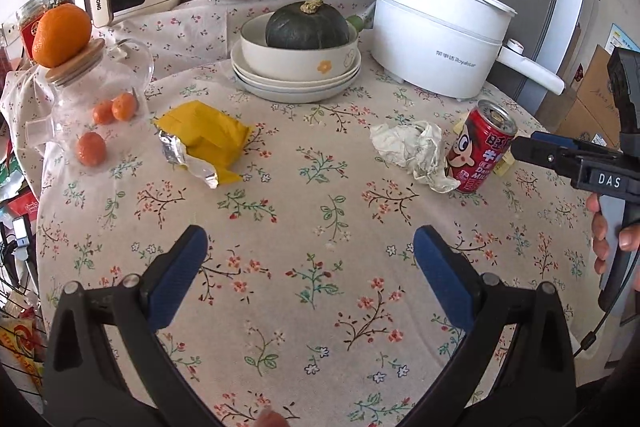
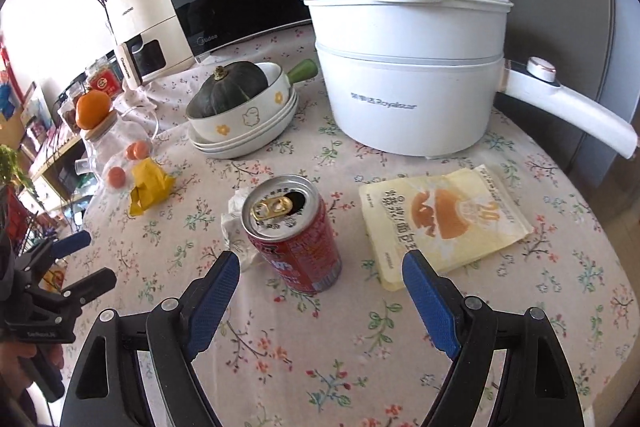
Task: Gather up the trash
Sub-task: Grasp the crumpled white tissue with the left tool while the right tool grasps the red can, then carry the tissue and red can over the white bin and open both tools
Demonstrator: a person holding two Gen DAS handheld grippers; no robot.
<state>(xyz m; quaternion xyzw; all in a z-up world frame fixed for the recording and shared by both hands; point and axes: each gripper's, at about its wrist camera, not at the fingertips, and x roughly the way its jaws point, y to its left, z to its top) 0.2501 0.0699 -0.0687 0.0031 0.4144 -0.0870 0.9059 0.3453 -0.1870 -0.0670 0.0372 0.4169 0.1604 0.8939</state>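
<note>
We see the red can [image 2: 294, 233] upright on the floral tablecloth [image 2: 320, 347], long axis vertical, opened top up, crumpled paper [image 2: 236, 223] touching it. Right gripper [image 2: 320, 267] spread wide, nothing held, can just ahead. Left gripper [image 1: 310, 247] also wide, empty.

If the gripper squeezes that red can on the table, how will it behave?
The red can stands upright with its tab pulled open, so it is probably empty and light. Thin walls may dent under the pads. Its smooth round side could slip, and a sideways nudge could tip it and set it rolling.

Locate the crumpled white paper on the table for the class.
In the left wrist view the crumpled white paper lies right of centre on the floral tablecloth, against the left side of the red can.
</note>
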